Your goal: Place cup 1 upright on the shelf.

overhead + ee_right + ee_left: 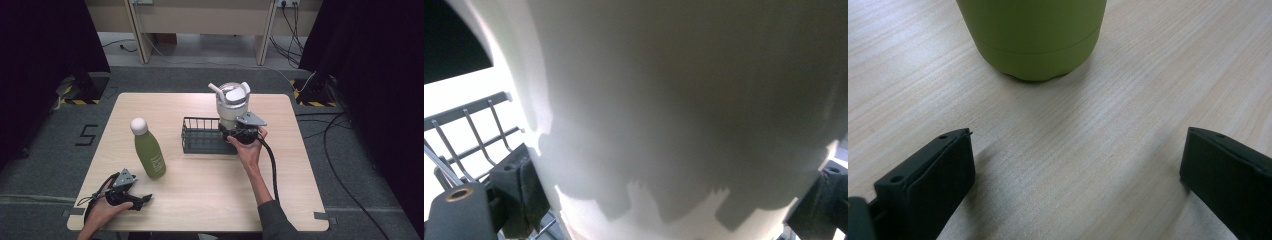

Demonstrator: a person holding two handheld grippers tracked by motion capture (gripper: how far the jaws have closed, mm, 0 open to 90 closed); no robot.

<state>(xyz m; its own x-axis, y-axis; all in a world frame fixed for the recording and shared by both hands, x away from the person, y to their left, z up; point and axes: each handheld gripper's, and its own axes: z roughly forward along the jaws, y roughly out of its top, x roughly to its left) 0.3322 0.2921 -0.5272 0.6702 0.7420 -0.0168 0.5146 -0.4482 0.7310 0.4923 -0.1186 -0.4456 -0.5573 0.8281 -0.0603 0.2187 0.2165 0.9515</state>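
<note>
High view: right tool (239,133) pinches white tumbler (231,105); left tool (142,200) spread.

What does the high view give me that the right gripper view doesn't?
High view alone: the green bottle upright on the table, the left tool open in front of it, and the white jug's lid and spout.

Right gripper view alone: both black fingers pressed against the jug's lower wall.

Both: the right tool shut on the white jug at the wire basket.
</note>
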